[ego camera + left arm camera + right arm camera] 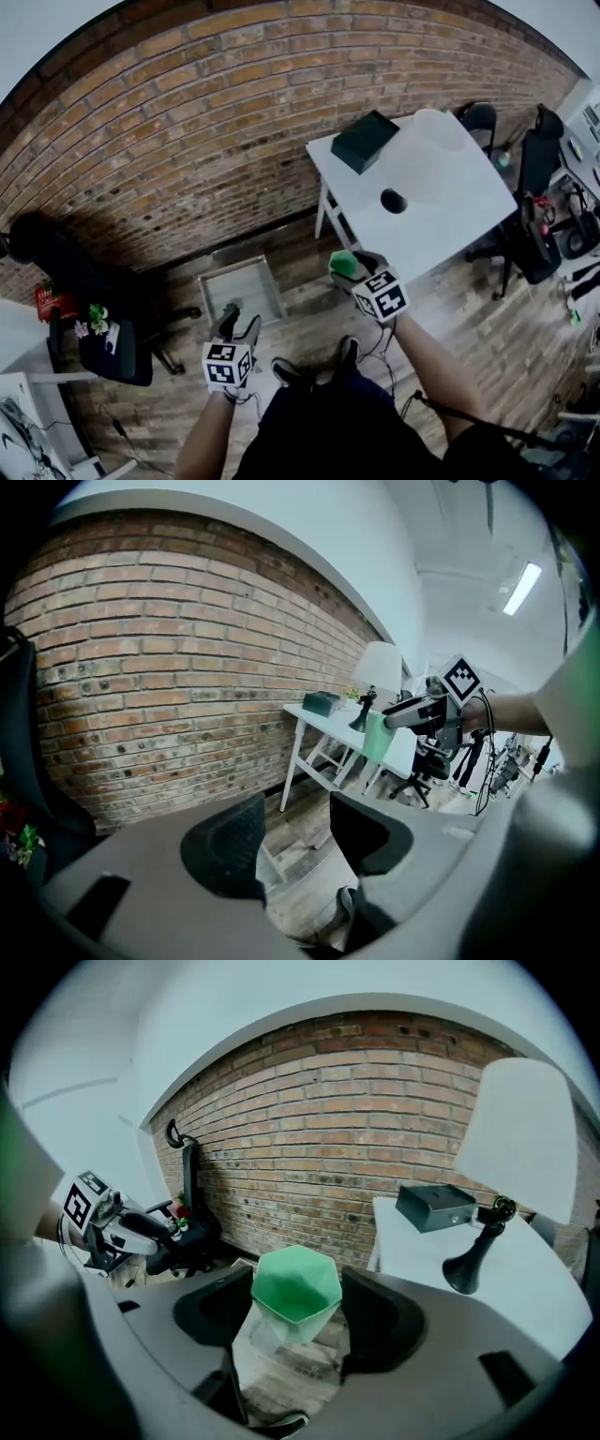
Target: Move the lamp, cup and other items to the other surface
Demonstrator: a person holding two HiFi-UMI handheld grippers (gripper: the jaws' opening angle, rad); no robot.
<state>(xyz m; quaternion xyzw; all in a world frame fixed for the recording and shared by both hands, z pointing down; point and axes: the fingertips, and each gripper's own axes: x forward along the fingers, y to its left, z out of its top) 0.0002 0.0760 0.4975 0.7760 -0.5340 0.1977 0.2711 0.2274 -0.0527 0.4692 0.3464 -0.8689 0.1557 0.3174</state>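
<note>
Lamp (514, 1143) stands on the white table (441, 225), its broad pale shade carried on a slim dark stem and a flared foot; it is the largest item to move and, by its build, the least stable. Dark box (436, 1206) lies flat at the table corner nearest the brick wall, apart from the lamp foot. Green cup (298, 1279), faceted and tapering toward its base, rests on no surface: it is carried mouth up above the wooden floor, near the table's front corner. Right gripper (296, 1312) is clamped on the cup, one pad against each side wall, with the jaws spread wide. Left gripper (297, 822) has its jaws apart with nothing between them; only floor and a shoe show through the gap. Probable hazards from this state: the cup's taper and smooth facets give the pads little purchase, so a sharp swing or a slackened grip may let it slide out and drop to the floor. A set-down path that passes close to the shade may knock the lamp over. A low hold on the lamp stem leaves the shade's weight high, and any tilt may topple it. Which surface is the destination cannot be determined.
</note>
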